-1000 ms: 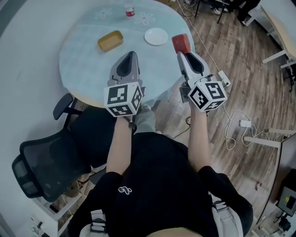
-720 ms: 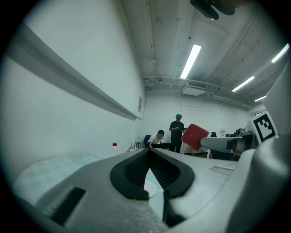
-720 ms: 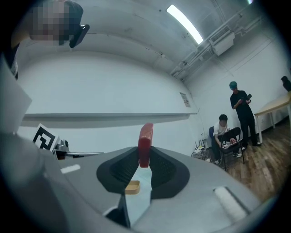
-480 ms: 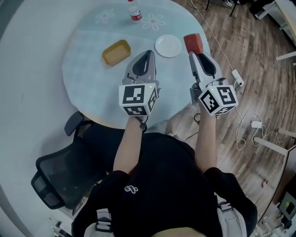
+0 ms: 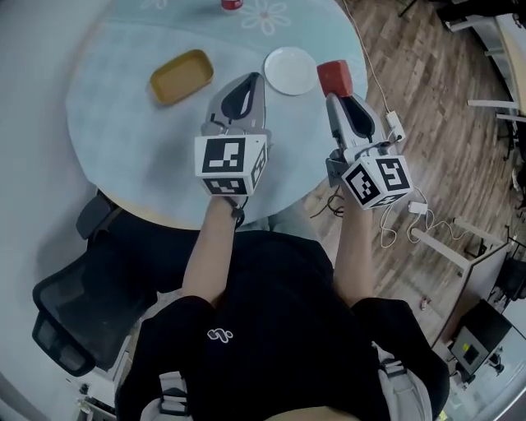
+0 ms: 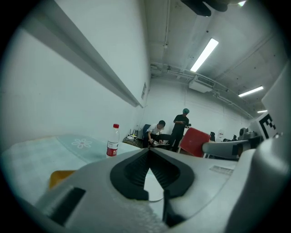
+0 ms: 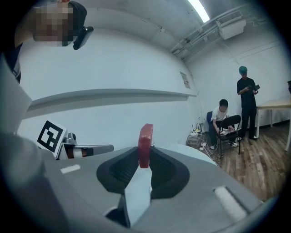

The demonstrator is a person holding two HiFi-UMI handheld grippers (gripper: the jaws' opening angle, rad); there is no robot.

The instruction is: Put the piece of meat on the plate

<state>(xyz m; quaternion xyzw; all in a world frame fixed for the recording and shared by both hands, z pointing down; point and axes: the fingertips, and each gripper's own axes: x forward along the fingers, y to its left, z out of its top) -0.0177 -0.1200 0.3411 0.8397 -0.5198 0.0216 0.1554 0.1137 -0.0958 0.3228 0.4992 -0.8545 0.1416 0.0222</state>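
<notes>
My right claw (image 5: 335,97) is clamped on the flat red slab of meat (image 5: 334,78), upper centre-right of frame, just right of the small round white plate (image 5: 289,70); left claw (image 5: 250,80) pinched together, empty; carry step, so next I shift meat left over plate & release.

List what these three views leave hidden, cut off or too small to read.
- Head view: bottle cut off by the top edge.
- Left gripper view: plate mostly hidden behind the jaws; the bottle's label too small to read.
- Right gripper view: piece of meat seen edge-on between the jaws; its face hidden.
</notes>
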